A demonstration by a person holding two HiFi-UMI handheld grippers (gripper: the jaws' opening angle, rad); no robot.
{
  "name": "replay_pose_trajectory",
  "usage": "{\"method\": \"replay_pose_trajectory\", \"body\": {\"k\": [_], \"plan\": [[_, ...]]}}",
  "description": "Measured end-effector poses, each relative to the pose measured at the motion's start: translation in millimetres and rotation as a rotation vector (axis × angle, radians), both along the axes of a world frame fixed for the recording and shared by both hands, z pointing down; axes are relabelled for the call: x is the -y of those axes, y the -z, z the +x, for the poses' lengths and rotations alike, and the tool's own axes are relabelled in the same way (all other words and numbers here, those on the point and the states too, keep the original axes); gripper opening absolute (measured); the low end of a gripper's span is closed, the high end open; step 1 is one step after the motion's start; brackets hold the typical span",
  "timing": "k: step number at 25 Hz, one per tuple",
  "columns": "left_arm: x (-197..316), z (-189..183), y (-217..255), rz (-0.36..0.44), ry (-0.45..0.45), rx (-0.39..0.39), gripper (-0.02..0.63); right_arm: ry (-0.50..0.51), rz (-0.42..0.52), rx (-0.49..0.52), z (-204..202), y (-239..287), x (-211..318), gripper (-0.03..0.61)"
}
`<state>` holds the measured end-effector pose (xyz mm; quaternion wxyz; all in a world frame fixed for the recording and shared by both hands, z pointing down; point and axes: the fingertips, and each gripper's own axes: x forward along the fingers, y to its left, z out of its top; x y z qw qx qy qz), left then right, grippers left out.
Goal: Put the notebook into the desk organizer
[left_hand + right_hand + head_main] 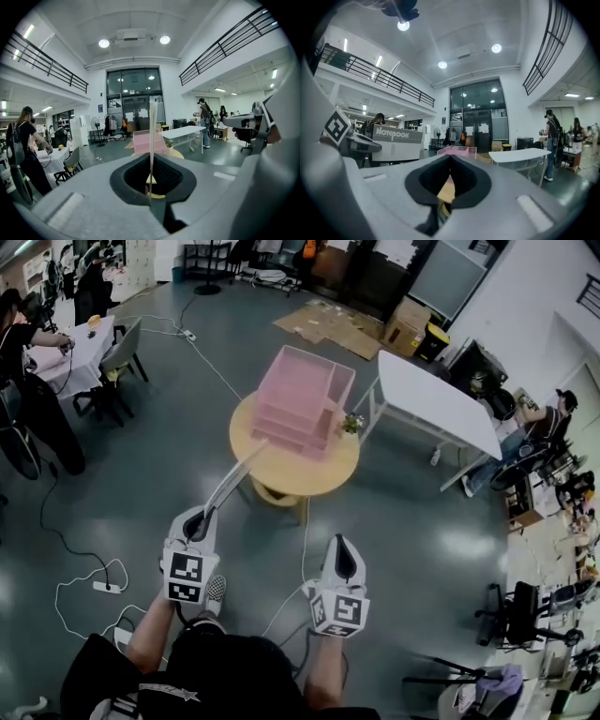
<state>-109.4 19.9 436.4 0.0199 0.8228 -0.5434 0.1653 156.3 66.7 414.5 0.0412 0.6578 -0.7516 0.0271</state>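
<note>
1. Floor (pixel 169 446): grey and glossy, it fills most of the head view, with cables trailing at lower left.
2. White table (pixel 436 404): long, at right of centre, standing apart from the round table.
3. Flattened cardboard (pixel 333 329): lies on the floor at upper centre.
4. Round wooden table (pixel 309 474): at the centre of the frame.
5. Desk organizer (pixel 300 399): pink and tiered, it sits on the upper half of the round table and reaches its far rim.
6. Notebook (pixel 234 482): pinched at its near edge in the left gripper. It runs from lower centre-left up toward the round table's left rim and is not in the organizer. The left gripper view shows it edge-on as a pale upright strip (pixel 151 140). The right gripper view shows its grey cover at left (pixel 391 143).
7. Left gripper (pixel 199 526): at lower left, with its jaws clamped on the notebook.
8. Right gripper (pixel 343 554): at lower centre-right. Its jaws are pressed together with nothing between them, and it points toward the round table.
9. Small green item (pixel 352 424): at the organizer's right side, possibly a potted plant, too small to be sure.
</note>
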Motion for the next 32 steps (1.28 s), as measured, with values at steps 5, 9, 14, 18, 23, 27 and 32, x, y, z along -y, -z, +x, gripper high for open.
{"method": "replay_pose_trajectory", "body": {"k": [5, 9, 14, 18, 23, 27, 32], "plan": [[55.5, -8.1, -6.9, -0.003, -0.052, 0.018, 0.017, -0.062, -0.017, -0.002, -8.7, -3.4, 40.4, 0.003], [94.6, -13.3, -13.0, -0.003, -0.092, 0.029, 0.017, -0.114, -0.023, -0.009, -12.2, -4.9, 67.6, 0.003], [135.2, -19.6, -17.5, 0.021, -0.135, 0.065, 0.017, -0.182, -0.034, -0.008, -17.0, -9.2, 93.4, 0.003], [157.5, -23.4, -22.1, 0.073, -0.158, 0.157, 0.017, -0.23, -0.037, -0.008, -18.3, -14.2, 108.2, 0.003], [176.5, -16.2, -19.5, 0.165, -0.192, 0.272, 0.017, -0.259, -0.042, -0.002, -18.4, -16.4, 121.7, 0.003], [186.2, -13.6, -20.0, 0.218, -0.183, 0.344, 0.017, -0.243, -0.052, -0.011, -26.2, -19.9, 132.0, 0.003], [196.6, -1.8, -25.3, 0.295, -0.193, 0.494, 0.017, -0.22, -0.067, -0.003, -31.6, -32.6, 146.8, 0.003]]}}
